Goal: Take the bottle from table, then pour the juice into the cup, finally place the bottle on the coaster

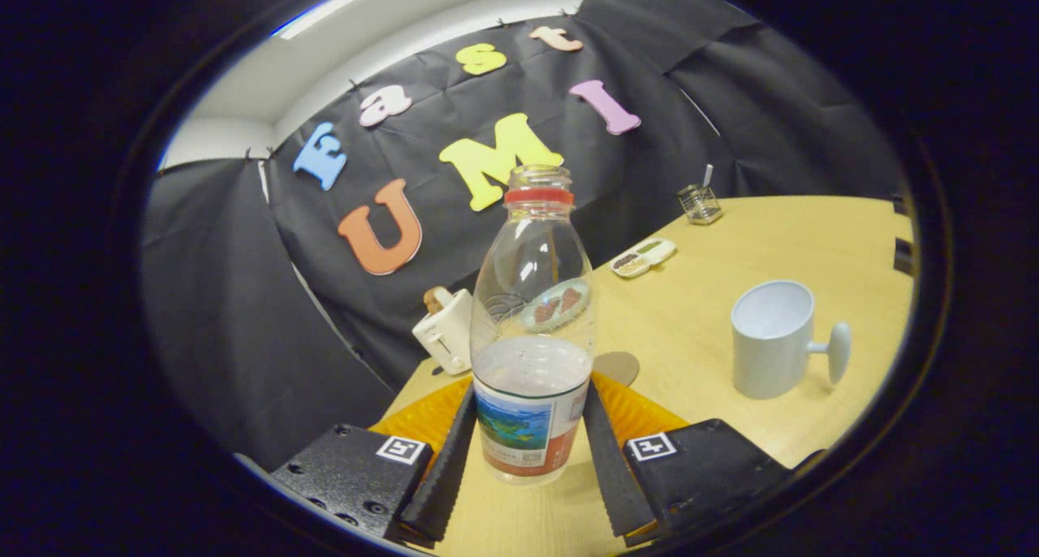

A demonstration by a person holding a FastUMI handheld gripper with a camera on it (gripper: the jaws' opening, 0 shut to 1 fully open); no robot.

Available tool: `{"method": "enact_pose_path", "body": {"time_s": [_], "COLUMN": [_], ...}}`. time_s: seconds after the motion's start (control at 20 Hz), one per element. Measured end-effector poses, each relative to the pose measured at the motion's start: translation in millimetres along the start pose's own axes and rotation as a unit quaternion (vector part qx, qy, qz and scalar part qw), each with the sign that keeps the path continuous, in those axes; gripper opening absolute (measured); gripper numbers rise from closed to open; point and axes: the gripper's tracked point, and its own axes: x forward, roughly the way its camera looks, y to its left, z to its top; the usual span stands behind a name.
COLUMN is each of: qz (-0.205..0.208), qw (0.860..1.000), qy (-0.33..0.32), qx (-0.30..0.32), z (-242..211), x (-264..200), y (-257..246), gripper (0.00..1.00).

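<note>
I've got the bottle (532,330) dead centre, standing upright on the tabletop (730,297), cap off, neck open, with a shallow layer of liquid sitting low inside. My gripper (523,443) straddles its labelled base: the jaws are spread to either side of the label, each finger lying right along the bottle's wall. Whether they press on it yet, I cannot tell from here, so I won't call it a pinch.

The grip sits low on the bottle, I reckon for steadiness when it tips. Beyond the bottle and to its right stands the cup (773,339), upright, mouth open, handle turned away from the bottle, so the rim faces me free for pouring. Just behind the bottle's base peeks a brown disc, which I take for the coaster (618,367), near enough for the final set-down. An orange mat (641,415) lies under the fingers, behind the bottle. Left of the bottle sits a small white toaster (445,331); far beyond, a snack tray (643,256).
</note>
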Motion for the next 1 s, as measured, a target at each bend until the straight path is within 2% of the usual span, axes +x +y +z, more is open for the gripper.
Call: {"method": "enact_pose_path", "body": {"time_s": [0.35,0.65,1.0], "qz": [0.025,0.048,0.05], "qw": [0.989,0.963,0.937], "qy": [-0.01,-0.011,-0.02], "qx": [0.143,0.263,0.346], "z": [7,8,12], "x": [9,9,16], "y": [-7,-5,-12], "gripper": [0.75,0.75,0.75]}}
